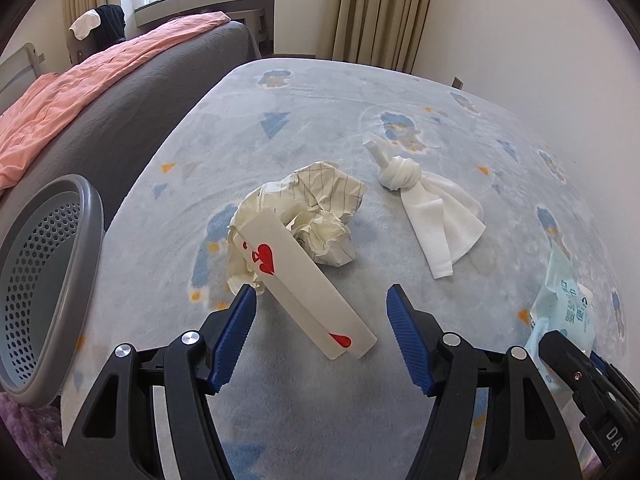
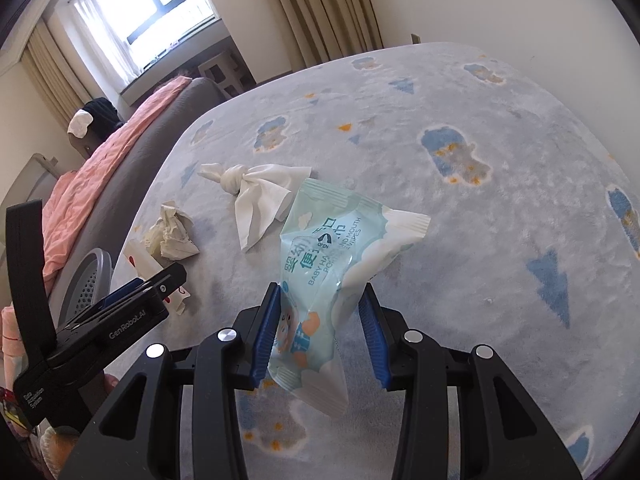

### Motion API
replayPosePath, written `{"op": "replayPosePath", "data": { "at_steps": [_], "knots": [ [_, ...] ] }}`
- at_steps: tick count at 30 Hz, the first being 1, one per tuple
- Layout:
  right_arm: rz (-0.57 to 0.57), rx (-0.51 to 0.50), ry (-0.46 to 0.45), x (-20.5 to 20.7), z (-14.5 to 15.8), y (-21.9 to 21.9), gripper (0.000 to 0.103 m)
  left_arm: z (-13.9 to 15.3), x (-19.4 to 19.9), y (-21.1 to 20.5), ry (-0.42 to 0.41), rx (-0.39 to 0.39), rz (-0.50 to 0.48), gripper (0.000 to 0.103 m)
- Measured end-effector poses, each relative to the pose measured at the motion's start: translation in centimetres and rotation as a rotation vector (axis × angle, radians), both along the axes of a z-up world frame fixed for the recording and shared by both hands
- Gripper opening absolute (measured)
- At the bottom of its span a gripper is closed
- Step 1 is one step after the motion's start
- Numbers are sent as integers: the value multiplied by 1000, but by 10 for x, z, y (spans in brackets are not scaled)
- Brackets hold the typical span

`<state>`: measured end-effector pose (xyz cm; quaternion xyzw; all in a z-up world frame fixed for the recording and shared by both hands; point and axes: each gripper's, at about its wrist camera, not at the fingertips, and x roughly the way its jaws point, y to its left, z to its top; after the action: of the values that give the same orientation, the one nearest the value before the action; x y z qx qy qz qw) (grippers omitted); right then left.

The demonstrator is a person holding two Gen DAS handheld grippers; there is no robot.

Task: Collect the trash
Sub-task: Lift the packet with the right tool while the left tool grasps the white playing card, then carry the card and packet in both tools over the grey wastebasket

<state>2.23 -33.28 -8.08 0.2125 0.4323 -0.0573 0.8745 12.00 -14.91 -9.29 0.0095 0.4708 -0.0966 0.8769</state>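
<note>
A pale blue carpet patterned with blue shapes covers the floor of a bedroom, where a grey bed with a pink blanket runs toward a bright window at 11 o'clock and beige curtains hang at 12. From my left wrist view, the left gripper hangs over the carpet, its fingers apart and gripping nothing, a folded playing card propped between them against a crumpled paper ball. A knotted white tissue lies at 1 o'clock of the card. A grey perforated bin stands at 9 o'clock, cut off by the frame edge. My right gripper has its fingers clamped on a baby wipes packet. The packet's lower end hides the carpet beneath it, and whether it touches the floor I cannot tell. The dark bundle by the window is too small to identify.
</note>
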Motion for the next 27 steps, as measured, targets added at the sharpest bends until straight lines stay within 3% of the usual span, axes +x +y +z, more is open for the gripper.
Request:
{"op": "replayPosePath", "data": {
  "at_steps": [2, 6, 11, 20, 27],
  "knots": [
    [4, 2, 3, 0, -1, 1, 40, -3, 1, -1, 0, 7, 9, 62],
    [11, 6, 4, 0, -2, 3, 40, -9, 1, -3, 21, 10, -2, 35],
    [17, 9, 7, 0, -3, 6, 40, -4, -9, 5, 15, -25, -25, 22],
    [52, -24, -5, 1, 6, 27, 39, 12, -34, 38, 6, -57, -81, 19],
    [113, -71, -25, 1, 22, 63, 39, 31, -49, 79, -40, -41, -45, 19]
  ]
}}
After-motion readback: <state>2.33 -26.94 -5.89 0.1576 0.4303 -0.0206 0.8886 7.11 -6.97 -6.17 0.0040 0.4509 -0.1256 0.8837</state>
